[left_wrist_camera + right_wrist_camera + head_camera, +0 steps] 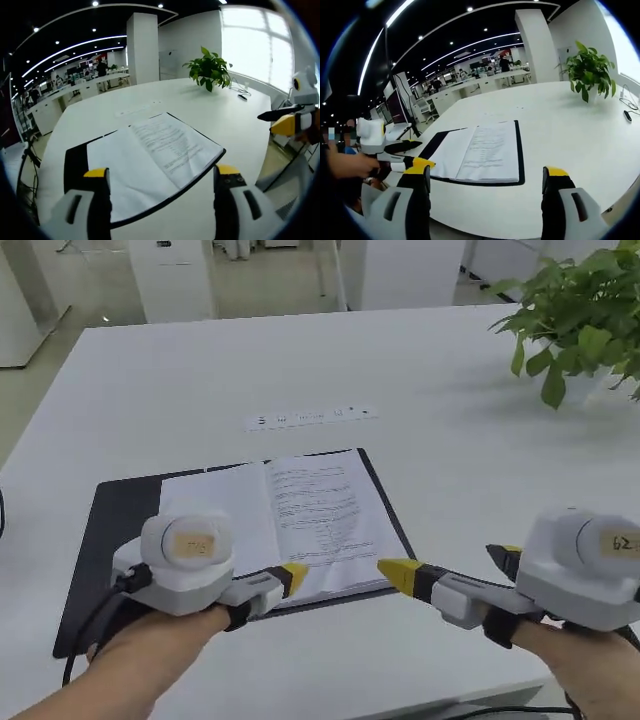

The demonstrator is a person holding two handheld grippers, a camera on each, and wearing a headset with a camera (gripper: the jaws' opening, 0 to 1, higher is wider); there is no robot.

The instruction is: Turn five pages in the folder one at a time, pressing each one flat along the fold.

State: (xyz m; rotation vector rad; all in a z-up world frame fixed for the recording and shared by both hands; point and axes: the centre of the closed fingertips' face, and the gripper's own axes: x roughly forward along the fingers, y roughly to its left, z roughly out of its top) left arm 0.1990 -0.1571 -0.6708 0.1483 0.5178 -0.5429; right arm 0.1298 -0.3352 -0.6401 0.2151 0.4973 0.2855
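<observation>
The folder (300, 520) lies open on the white table (470, 440), with a black cover and white printed pages lying flat. My left gripper (285, 585) hovers over the folder's near edge at lower left, open, with nothing between its jaws. My right gripper (450, 562) hangs just right of the folder's near right corner, also open and empty. In the left gripper view the folder (150, 155) spreads beyond my open left gripper (162, 174), and the right gripper (285, 122) enters from the right. In the right gripper view the folder (485, 150) lies ahead of my open right gripper (487, 170).
A potted plant (585, 320) stands at the table's far right. A narrow white printed strip (310, 418) lies beyond the folder. A black cable (90, 625) trails from the left gripper. The table's front edge runs just under both hands.
</observation>
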